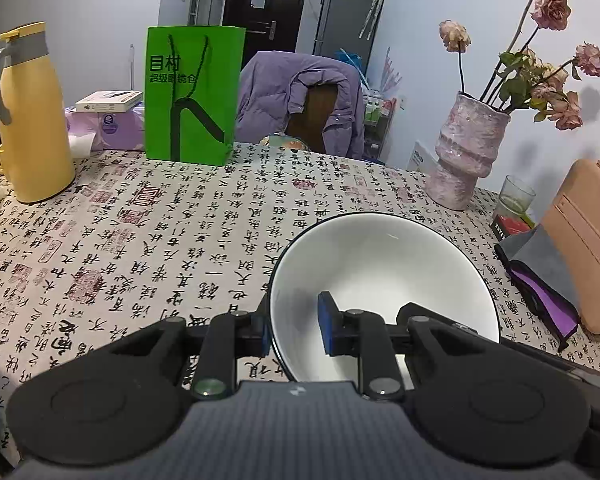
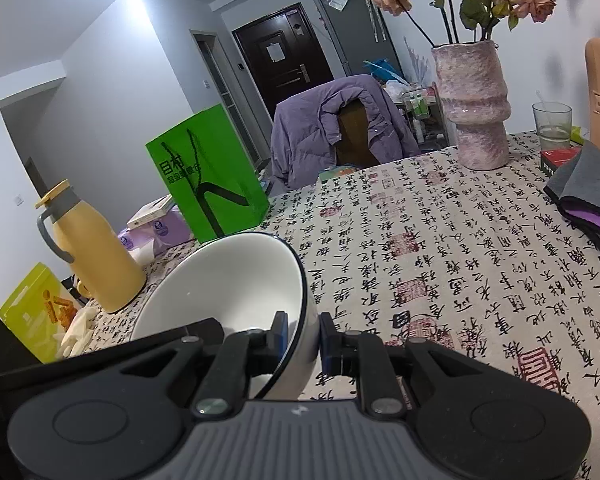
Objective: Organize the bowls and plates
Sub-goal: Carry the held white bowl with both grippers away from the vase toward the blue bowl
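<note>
A white bowl (image 1: 380, 264) with a thin dark rim is held tilted above the table's calligraphy-print cloth (image 1: 160, 240). My left gripper (image 1: 294, 322) is shut on the bowl's left rim, with one blue pad inside the bowl and the other outside. In the right wrist view the same white bowl (image 2: 236, 280) fills the lower left. My right gripper (image 2: 303, 332) is shut on its right rim, again with a pad on each side of the wall. No plates or other bowls are in view.
A yellow thermos (image 1: 32, 120) and a green paper bag (image 1: 192, 96) stand at the far left of the table. A pink vase (image 1: 466, 148) with dried roses, a glass (image 1: 516, 196), a pink case (image 1: 588, 248) and a grey-purple cloth (image 1: 540, 272) sit on the right. A chair with a purple jacket (image 1: 300, 92) is behind the table.
</note>
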Available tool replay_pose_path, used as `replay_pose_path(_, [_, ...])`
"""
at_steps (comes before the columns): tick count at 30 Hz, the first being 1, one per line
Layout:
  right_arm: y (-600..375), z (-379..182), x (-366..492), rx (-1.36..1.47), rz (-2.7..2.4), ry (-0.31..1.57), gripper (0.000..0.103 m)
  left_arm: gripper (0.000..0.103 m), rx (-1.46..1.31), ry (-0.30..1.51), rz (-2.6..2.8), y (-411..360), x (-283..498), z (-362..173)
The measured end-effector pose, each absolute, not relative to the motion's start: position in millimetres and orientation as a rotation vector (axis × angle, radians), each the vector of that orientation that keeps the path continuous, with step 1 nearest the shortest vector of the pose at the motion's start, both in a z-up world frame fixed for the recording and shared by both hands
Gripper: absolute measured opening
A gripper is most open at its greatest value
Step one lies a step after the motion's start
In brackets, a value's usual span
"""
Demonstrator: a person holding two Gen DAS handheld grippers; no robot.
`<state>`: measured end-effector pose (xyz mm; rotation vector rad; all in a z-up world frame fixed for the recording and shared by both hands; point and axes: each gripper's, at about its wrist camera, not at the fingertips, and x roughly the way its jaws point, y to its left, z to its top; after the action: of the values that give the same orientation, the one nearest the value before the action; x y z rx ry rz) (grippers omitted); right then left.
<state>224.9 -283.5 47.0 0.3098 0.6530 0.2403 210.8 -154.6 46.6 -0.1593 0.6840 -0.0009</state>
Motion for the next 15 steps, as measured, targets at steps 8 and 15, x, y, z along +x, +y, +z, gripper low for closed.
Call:
replay_pose_path(8, [-270, 50, 219, 0.301, 0.255, 0.650, 0.016, 0.023, -0.169, 0.675, 0.013, -142, 202, 49])
replay_pose_path(15, [-260, 54, 213, 0.289, 0.267, 0.645, 0.016, 0.023, -0.178, 0.662, 0.021, -131, 193, 52])
